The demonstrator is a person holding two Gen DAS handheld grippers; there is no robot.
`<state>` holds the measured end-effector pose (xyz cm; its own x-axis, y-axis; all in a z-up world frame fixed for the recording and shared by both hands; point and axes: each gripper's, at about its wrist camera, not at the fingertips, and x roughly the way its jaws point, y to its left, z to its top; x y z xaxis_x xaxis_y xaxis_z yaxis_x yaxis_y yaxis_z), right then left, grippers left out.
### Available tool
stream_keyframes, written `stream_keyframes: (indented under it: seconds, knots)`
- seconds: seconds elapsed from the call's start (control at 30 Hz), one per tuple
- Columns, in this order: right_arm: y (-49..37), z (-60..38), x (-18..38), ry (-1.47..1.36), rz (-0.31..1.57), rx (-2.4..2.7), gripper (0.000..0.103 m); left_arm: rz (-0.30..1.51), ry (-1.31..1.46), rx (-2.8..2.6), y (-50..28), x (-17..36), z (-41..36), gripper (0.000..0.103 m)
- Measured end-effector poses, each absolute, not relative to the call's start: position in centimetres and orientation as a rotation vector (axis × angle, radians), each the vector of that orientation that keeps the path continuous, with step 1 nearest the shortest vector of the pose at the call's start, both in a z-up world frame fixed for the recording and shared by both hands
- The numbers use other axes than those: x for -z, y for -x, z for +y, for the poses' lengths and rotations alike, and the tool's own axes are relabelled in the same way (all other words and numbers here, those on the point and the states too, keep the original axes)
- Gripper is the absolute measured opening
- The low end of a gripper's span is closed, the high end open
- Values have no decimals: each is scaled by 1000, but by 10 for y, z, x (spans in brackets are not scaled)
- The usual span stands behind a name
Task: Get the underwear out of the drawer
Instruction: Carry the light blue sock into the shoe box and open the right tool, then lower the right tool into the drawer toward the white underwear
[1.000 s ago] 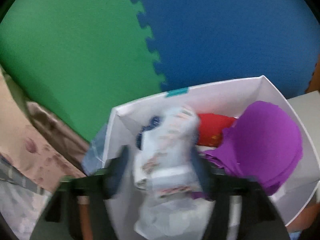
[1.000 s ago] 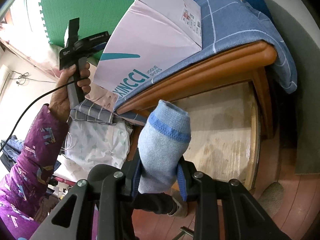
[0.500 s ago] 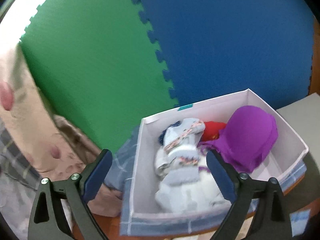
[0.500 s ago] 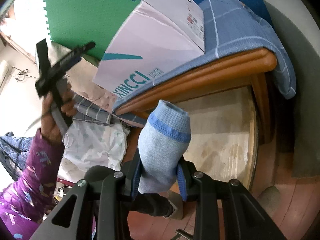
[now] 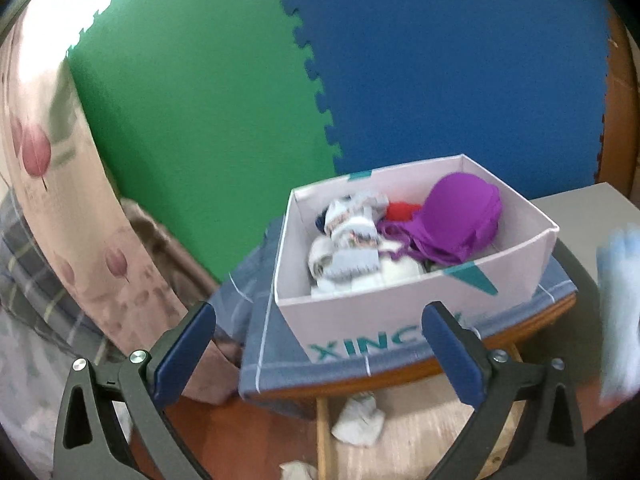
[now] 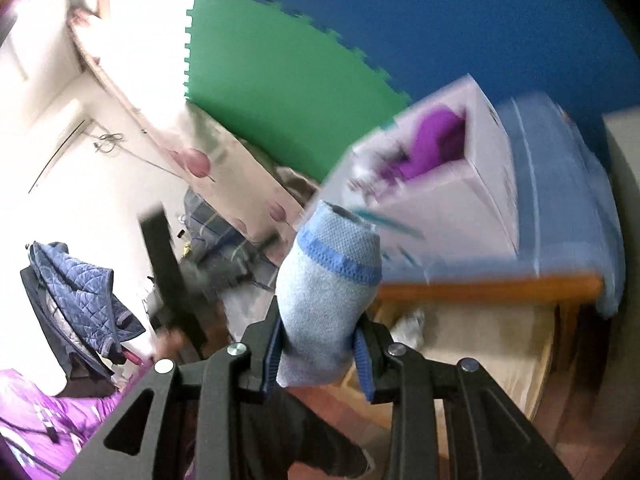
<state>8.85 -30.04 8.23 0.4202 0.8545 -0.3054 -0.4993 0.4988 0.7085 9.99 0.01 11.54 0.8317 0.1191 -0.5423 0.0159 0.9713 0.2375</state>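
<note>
**One piece out, left jaws free for the next**

The light blue underwear [image 6: 328, 304] is clamped upright in my right gripper [image 6: 318, 354], clear of the box [image 5: 400, 312], which serves as the drawer. More underwear [image 5: 352, 240] and a purple bra [image 5: 460, 216] lie inside it. My left gripper [image 5: 320, 344] hangs near the box with jaws wide and holding nothing. Next, I judge, comes setting this piece down or reaching in again.
</note>
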Motion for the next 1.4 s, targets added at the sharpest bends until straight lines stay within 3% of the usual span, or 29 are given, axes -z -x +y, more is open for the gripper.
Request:
stream_keyframes:
  seconds: [0.2,0.33,0.57,0.9,1.13,1.23,1.4]
  knots:
    - [-143,-276,-143,-479,652,-886,31,691,-160,-64,-98,-88,19,103]
    - [-196,-252,-153,-445,675,-823,31,754,-96,-82,-100,-68,38,103]
    - [-273,-208,-132,-372,796,-697,31,827,-40,-119,-103,-39,62,103]
    - [-316,-181,-104,-374,891,-554,40,918,3,-130,-109,-11,87,103]
    - [-219,-174,-139,-318,592,-807,40,916,37,-189,-99,-10,118,103]
    - [-164,-144,-108,-186,674,-963,41,923,90,-227,-94,-9,140,102]
    - [-117,-86,5,103,942,-957,41,944,188,-255,-87,-5,166,102]
